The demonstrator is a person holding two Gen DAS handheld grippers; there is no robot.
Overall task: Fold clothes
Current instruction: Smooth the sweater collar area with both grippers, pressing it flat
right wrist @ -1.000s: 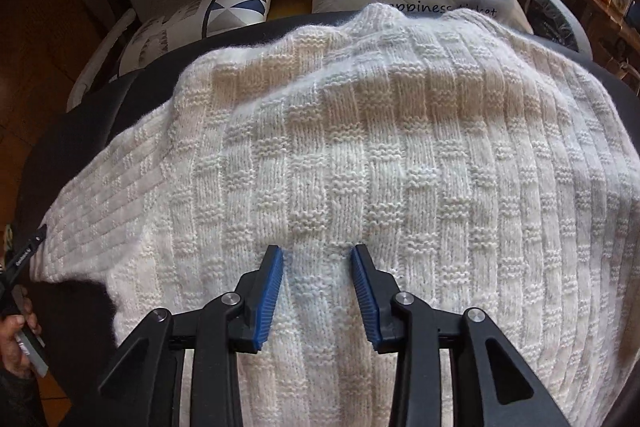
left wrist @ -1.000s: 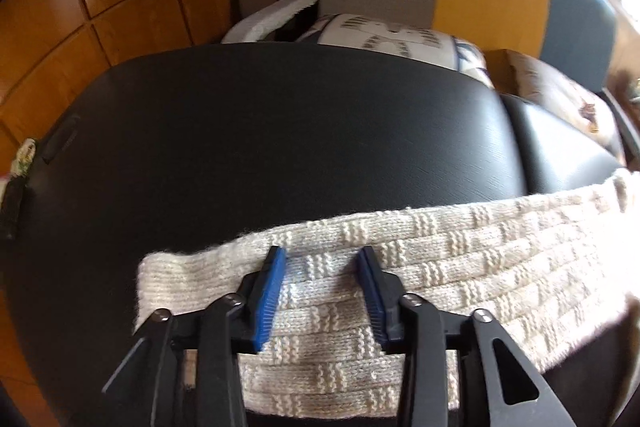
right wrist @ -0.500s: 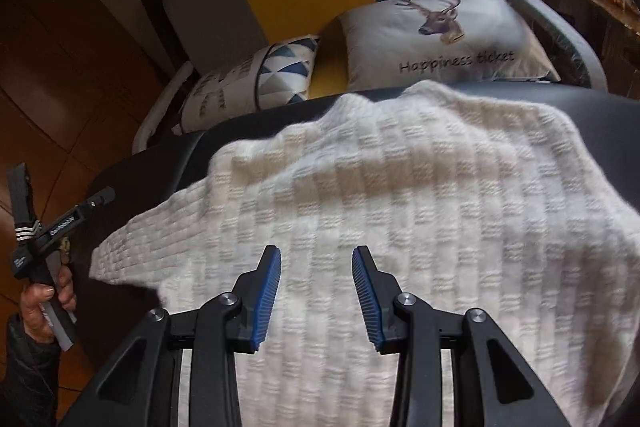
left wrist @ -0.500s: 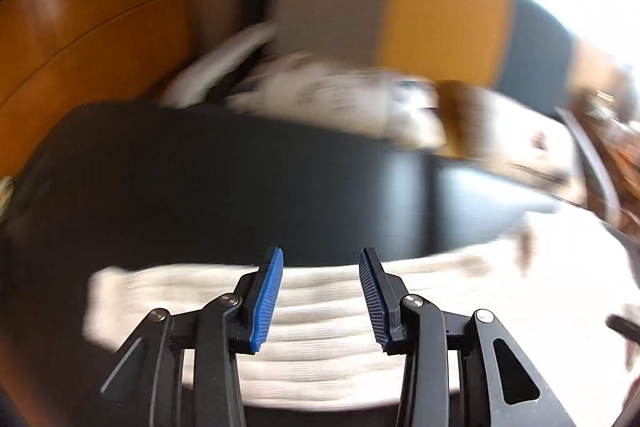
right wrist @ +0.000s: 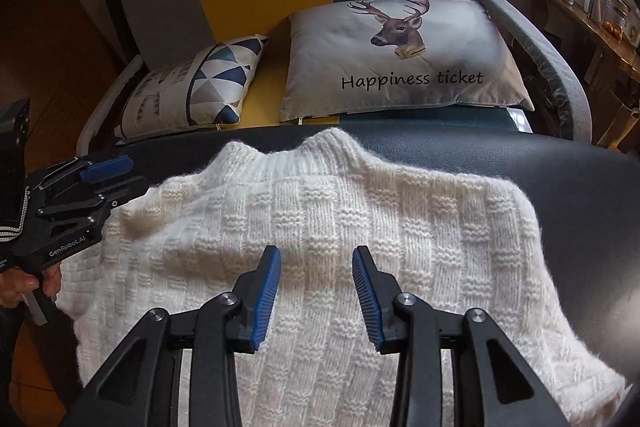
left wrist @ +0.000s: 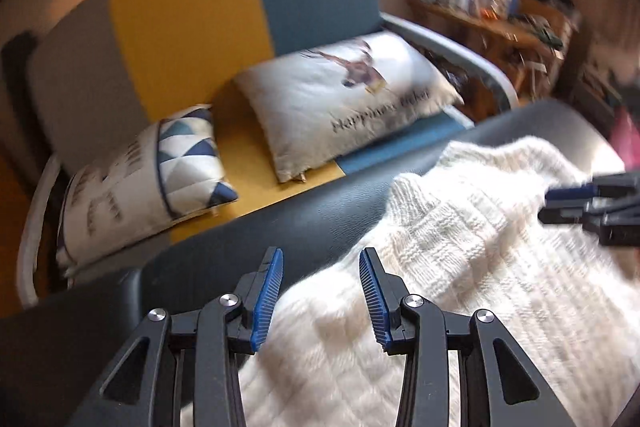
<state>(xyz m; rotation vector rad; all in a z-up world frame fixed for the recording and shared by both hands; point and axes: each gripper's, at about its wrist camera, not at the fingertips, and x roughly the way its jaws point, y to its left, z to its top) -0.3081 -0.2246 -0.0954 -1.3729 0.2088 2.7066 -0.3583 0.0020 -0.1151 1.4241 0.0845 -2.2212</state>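
Your white knit sweater (right wrist: 320,227) lies spread on the black leather seat (right wrist: 560,179), right under and ahead of your right gripper (right wrist: 316,291). Left gripper (left wrist: 320,295) sits over its left edge. Both have jaws apart, nothing held. Sleeves possibly tucked in already; body folds left.

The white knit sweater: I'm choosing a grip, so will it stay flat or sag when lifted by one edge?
The white knit sweater would probably sag: it already drapes and bunches over the black padded surface. Its fuzzy, chunky knit likely grips rather than slips. It looks bulky, so moderately heavy.
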